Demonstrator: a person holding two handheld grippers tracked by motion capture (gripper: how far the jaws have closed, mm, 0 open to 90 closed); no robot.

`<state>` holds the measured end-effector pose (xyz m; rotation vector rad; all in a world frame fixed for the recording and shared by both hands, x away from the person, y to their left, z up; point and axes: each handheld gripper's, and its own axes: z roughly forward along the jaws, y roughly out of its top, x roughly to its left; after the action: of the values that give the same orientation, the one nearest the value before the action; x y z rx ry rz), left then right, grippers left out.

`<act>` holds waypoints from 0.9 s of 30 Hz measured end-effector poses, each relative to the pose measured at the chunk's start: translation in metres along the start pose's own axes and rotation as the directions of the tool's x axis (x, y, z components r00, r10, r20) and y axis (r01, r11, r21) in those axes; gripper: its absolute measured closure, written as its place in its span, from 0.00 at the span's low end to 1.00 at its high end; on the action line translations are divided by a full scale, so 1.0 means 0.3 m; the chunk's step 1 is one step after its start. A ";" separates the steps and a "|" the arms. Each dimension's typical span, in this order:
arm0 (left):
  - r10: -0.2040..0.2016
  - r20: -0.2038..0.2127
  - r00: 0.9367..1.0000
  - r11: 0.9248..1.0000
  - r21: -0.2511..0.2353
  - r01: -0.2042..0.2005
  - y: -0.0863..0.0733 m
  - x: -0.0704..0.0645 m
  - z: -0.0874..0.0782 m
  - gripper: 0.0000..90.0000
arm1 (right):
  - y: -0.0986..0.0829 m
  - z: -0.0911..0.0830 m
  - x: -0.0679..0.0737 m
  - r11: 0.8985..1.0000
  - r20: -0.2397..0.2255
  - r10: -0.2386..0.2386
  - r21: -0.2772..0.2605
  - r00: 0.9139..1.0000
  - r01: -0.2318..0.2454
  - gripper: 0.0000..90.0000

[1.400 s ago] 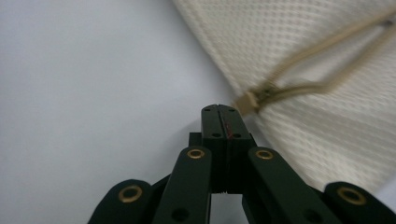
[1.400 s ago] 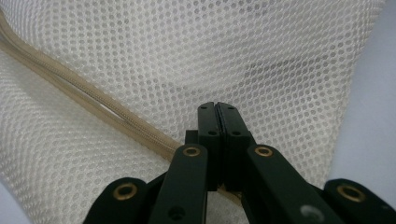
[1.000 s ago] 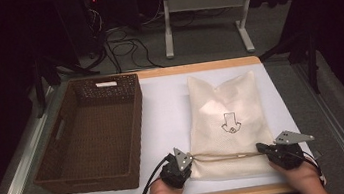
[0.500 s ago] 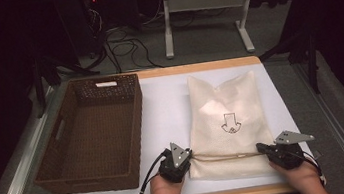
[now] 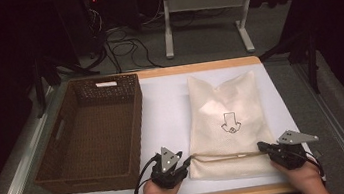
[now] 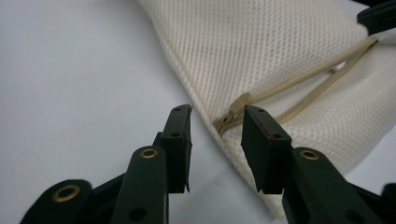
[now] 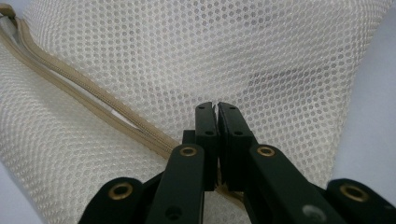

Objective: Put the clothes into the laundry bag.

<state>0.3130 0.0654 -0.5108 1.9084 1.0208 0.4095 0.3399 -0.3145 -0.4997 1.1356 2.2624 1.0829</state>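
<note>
A cream mesh bag [image 5: 227, 120] with a small printed arrow lies flat on the white table cover. A tan zipper [image 5: 226, 156] runs across its near end. My left gripper [image 5: 187, 161] sits at the bag's near left corner, open. In the left gripper view the zipper pull [image 6: 240, 100] lies just beyond the gap between the jaws of the left gripper [image 6: 217, 114], untouched. My right gripper [image 5: 261, 146] is at the near right corner. In the right gripper view the right gripper [image 7: 217, 106] is shut on the mesh bag [image 7: 187, 56] where the zipper [image 7: 93, 107] ends.
A brown wicker basket [image 5: 88, 182] stands empty on the left half of the table. Bare white cover [image 5: 164, 108] lies between basket and bag. The wooden table edge runs close under both hands. Behind the table are cables and a white stand on the floor.
My left gripper has shifted slightly left, off the bag's corner. The right gripper and the bag have stayed put.
</note>
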 end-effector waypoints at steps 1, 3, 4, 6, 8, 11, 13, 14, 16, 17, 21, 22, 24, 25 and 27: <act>-0.011 0.008 1.000 1.000 0.010 0.011 -0.006 0.001 0.012 0.69 | 0.000 -0.001 0.000 1.000 0.000 0.001 -0.001 1.000 -0.001 0.98; -0.037 0.027 0.999 0.998 0.050 0.035 -0.017 -0.006 0.047 0.67 | 0.002 -0.001 -0.001 1.000 -0.003 -0.005 -0.006 1.000 0.005 0.98; -0.036 0.027 0.999 0.998 0.061 0.034 -0.019 -0.009 0.054 0.66 | 0.003 -0.002 0.000 1.000 -0.004 -0.005 -0.010 1.000 0.005 0.98; -0.005 -0.001 1.000 0.996 0.087 0.005 -0.014 -0.021 0.067 0.66 | 0.004 -0.004 0.001 1.000 -0.005 -0.009 -0.014 1.000 0.009 0.98; 0.000 0.020 1.000 0.994 0.113 -0.002 -0.013 -0.026 0.077 0.71 | 0.005 -0.005 0.002 1.000 -0.007 -0.017 -0.016 1.000 0.017 0.98; 0.041 0.007 0.999 0.992 0.122 -0.041 -0.010 -0.047 0.085 0.74 | 0.007 -0.003 0.009 1.000 -0.011 -0.016 -0.019 1.000 0.016 0.97; 0.045 0.015 0.999 0.991 0.126 -0.046 -0.009 -0.051 0.086 0.80 | 0.011 -0.004 0.016 0.999 -0.015 -0.027 -0.028 1.000 0.026 0.97; 0.046 0.017 0.999 0.991 0.123 -0.048 -0.010 -0.052 0.086 0.83 | 0.013 -0.006 0.021 0.999 -0.015 -0.027 -0.031 1.000 0.027 0.97; 0.039 0.036 0.999 0.991 0.124 -0.043 -0.010 -0.052 0.086 0.90 | 0.019 -0.012 0.031 0.998 -0.021 -0.036 -0.045 0.999 0.035 0.96; 0.034 0.042 0.999 0.992 0.123 -0.039 -0.010 -0.050 0.087 0.94 | 0.024 -0.017 0.040 0.998 -0.029 -0.039 -0.057 0.999 0.038 0.95; 0.033 0.014 0.999 0.995 0.091 -0.034 -0.012 -0.053 0.077 0.97 | 0.039 -0.032 0.068 0.995 -0.039 -0.061 -0.087 0.997 0.057 0.91; 0.019 0.014 1.000 0.997 0.070 -0.020 -0.011 -0.051 0.072 0.97 | 0.042 -0.034 0.073 0.994 -0.046 -0.064 -0.095 0.997 0.060 0.90; 0.005 0.010 1.000 1.000 0.028 -0.005 -0.006 -0.051 0.063 0.97 | 0.055 -0.044 0.088 0.992 -0.061 -0.068 -0.107 0.996 0.061 0.88; 0.014 0.005 1.000 1.000 0.017 -0.014 -0.002 -0.052 0.056 0.97 | 0.064 -0.049 0.096 0.991 -0.070 -0.070 -0.118 0.995 0.061 0.87; 0.025 0.000 1.000 1.000 -0.014 -0.025 0.005 -0.058 0.047 0.97 | 0.087 -0.060 0.112 0.989 -0.093 -0.072 -0.138 0.993 0.059 0.86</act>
<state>0.3119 0.0434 -0.5151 1.9103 0.9932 0.4298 0.3218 -0.2860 -0.4680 0.9674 2.2444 1.2695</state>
